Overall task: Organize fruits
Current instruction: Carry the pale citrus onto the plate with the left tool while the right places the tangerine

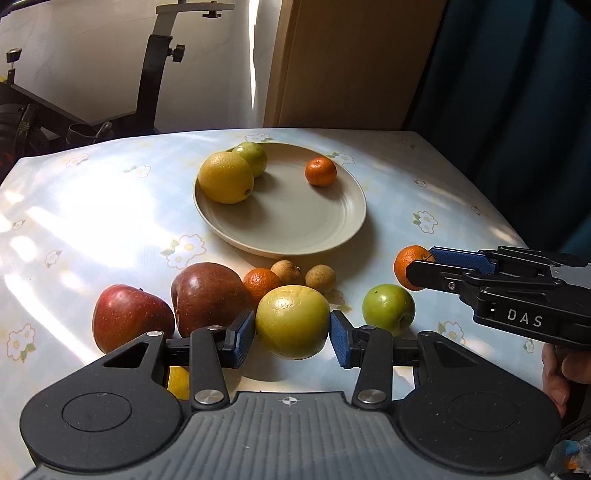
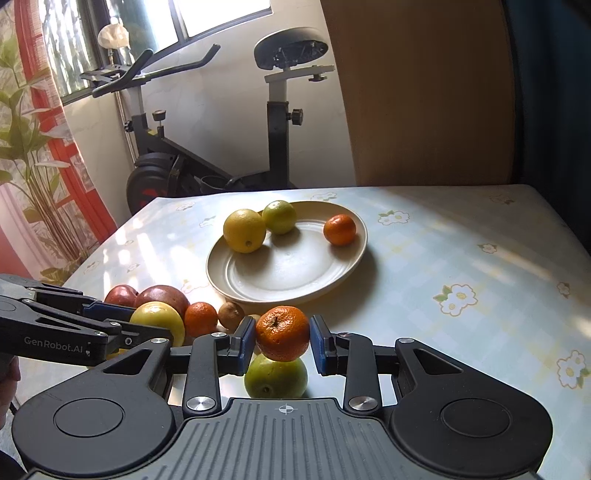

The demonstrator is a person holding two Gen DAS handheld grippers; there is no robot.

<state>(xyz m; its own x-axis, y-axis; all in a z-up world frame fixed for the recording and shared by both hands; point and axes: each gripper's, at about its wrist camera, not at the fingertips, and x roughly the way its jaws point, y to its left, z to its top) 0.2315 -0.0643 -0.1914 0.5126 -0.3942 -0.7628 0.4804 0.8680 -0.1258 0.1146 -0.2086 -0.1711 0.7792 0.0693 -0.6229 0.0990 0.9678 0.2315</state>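
Two grippers, left gripper (image 1: 292, 334) clamping a yellow-green fruit (image 1: 292, 321) and right gripper (image 2: 283, 341) clamping a mandarin (image 2: 283, 332), hold fruit short of the plate (image 1: 295, 236) for transfer.

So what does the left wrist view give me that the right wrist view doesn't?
Only the left wrist view shows the left gripper head on, its jaws shut on the yellow-green apple, and both red apples in full.

Only the right wrist view shows the right gripper head on, its jaws shut on a mandarin held above the green apple, plus the window.

Both show the plate holding a lemon, a green fruit and a small mandarin.
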